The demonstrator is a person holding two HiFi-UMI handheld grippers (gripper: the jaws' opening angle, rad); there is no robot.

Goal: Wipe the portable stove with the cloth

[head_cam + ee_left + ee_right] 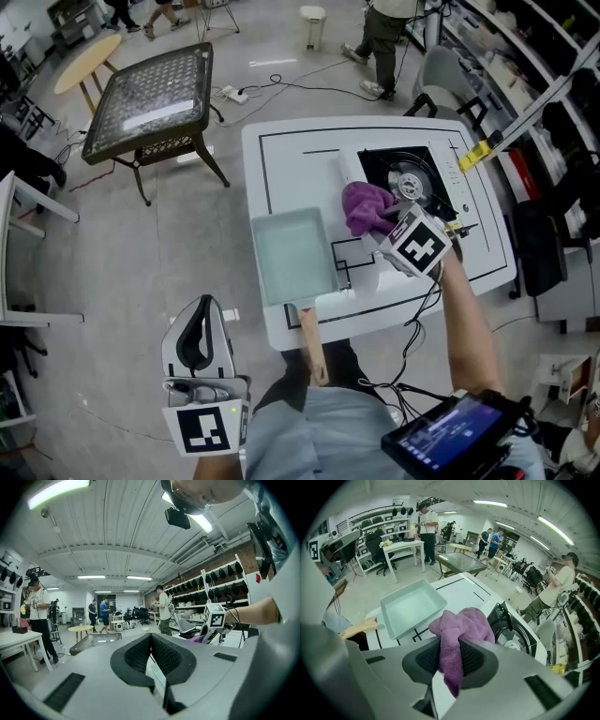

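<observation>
Each gripper's cube carried a black-and-white square marker, plainest in the head view. The right gripper (451, 660) had its jaws closed on a crumpled purple terry cloth (461, 625), pinching a fold so that the bulk bunched beyond the pads and a tail hung below. The cloth was over the near-left part of the black portable gas stove (431, 164); whether the two touched could not be told. The stove sat on a white table with black outlines (300, 169), beside a pale blue-green rectangular plastic tray (291, 262). The left gripper (151, 641) had its jaws together on nothing and was held off the table's near-left corner, above the floor.
</observation>
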